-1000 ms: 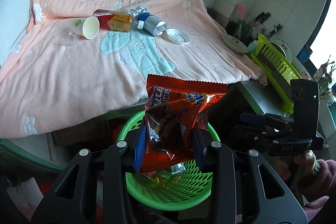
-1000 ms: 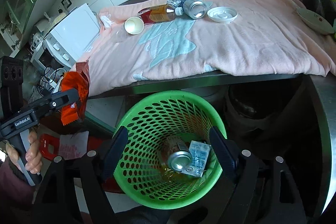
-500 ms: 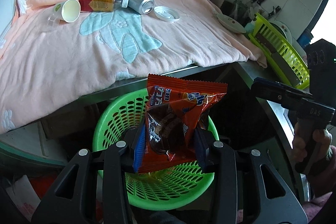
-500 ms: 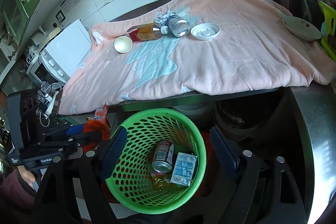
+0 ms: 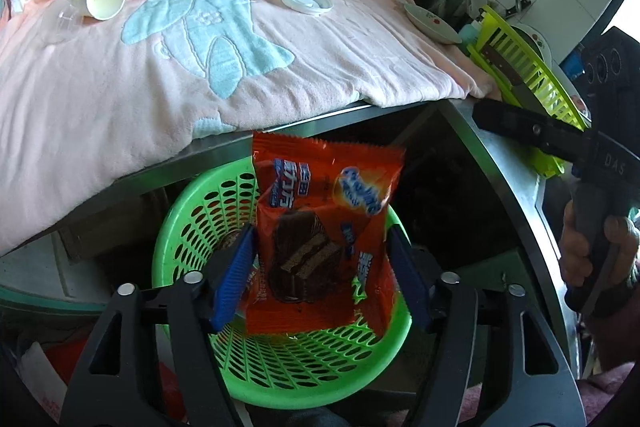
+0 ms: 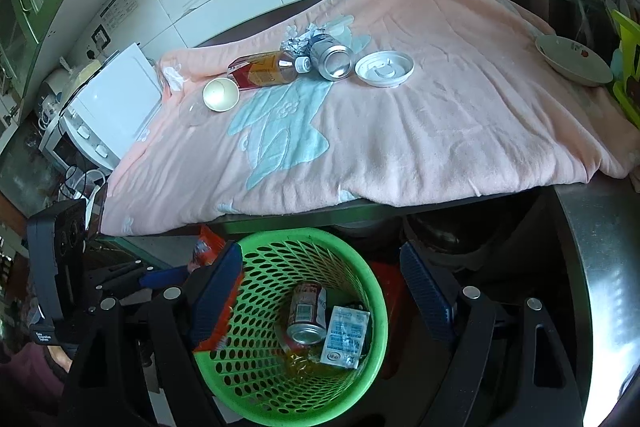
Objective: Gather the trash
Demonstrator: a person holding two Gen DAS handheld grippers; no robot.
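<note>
My left gripper point(image 5: 320, 275) has opened over the green mesh basket point(image 5: 188, 211); the orange snack wrapper point(image 5: 320, 227) hangs loose between its spread blue pads. My right gripper point(image 6: 324, 291) is open and empty above the same basket point(image 6: 372, 291), which holds a red can point(image 6: 306, 313) and a white packet point(image 6: 346, 337). On the pink towel point(image 6: 400, 131) lie a paper cup point(image 6: 221, 95), a tea bottle point(image 6: 264, 69), a silver can point(image 6: 332, 57), foil point(image 6: 300, 41) and a white lid point(image 6: 384, 69).
A ceramic bowl point(image 6: 572, 61) and a lime dish rack point(image 5: 524, 67) with a knife stand at the right end of the counter. A white appliance point(image 6: 112, 107) is at the left. The steel counter edge point(image 6: 592, 267) curves past the basket.
The left gripper carried the wrapper over the basket and its jaws opened, so the wrapper is no longer pinched. The right gripper rose and pulled back from the basket.
</note>
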